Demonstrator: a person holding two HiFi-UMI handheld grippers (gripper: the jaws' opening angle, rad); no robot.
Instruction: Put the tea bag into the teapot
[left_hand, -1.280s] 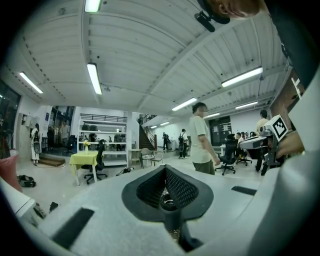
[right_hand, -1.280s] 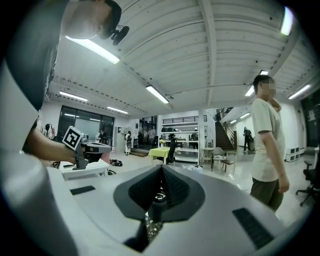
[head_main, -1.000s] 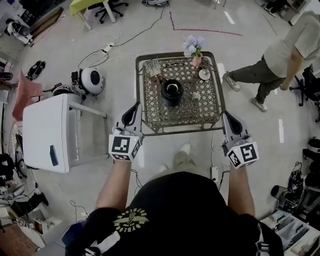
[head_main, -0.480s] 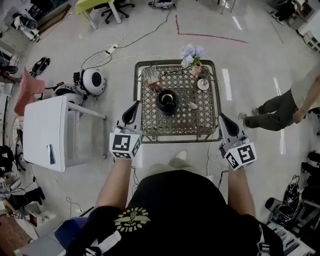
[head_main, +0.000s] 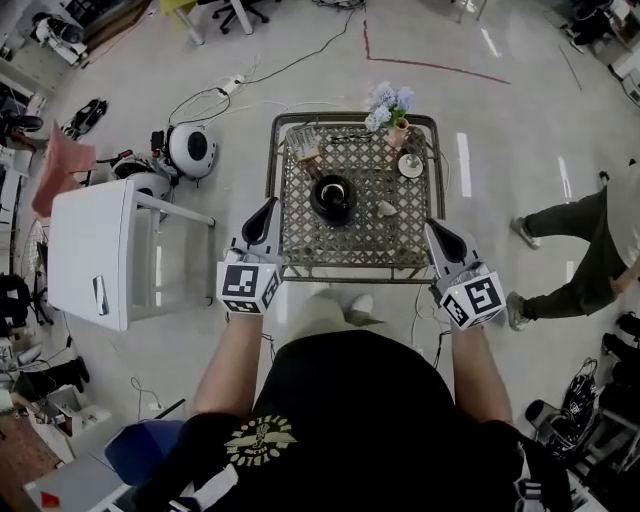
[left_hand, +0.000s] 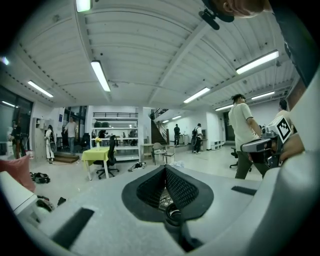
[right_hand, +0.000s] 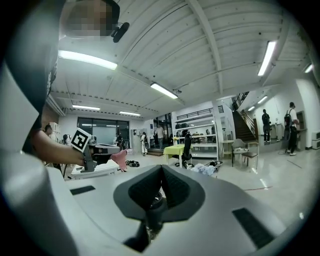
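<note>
The black teapot (head_main: 333, 197) stands open-topped in the middle of the lattice metal table (head_main: 300, 235). A small pale item, apparently the tea bag (head_main: 386, 209), lies just right of it. My left gripper (head_main: 264, 212) hovers at the table's near left corner, its jaws closed together with nothing between them. My right gripper (head_main: 431, 229) hangs at the near right corner, also shut and empty. Both gripper views look level across the room. The left gripper (left_hand: 165, 169) and the right gripper (right_hand: 161, 169) each show pads that meet.
At the table's far side are a vase of flowers (head_main: 389, 102), a white saucer (head_main: 409, 165) and a small box (head_main: 304, 146). A white cabinet (head_main: 95, 255) stands to the left. A round white device (head_main: 190, 150) and cables lie on the floor. A person (head_main: 590, 245) walks at the right.
The table has come a little nearer and both grippers sit closer to its front corners, the right one shifted left. The person at the right has walked toward the right edge.
</note>
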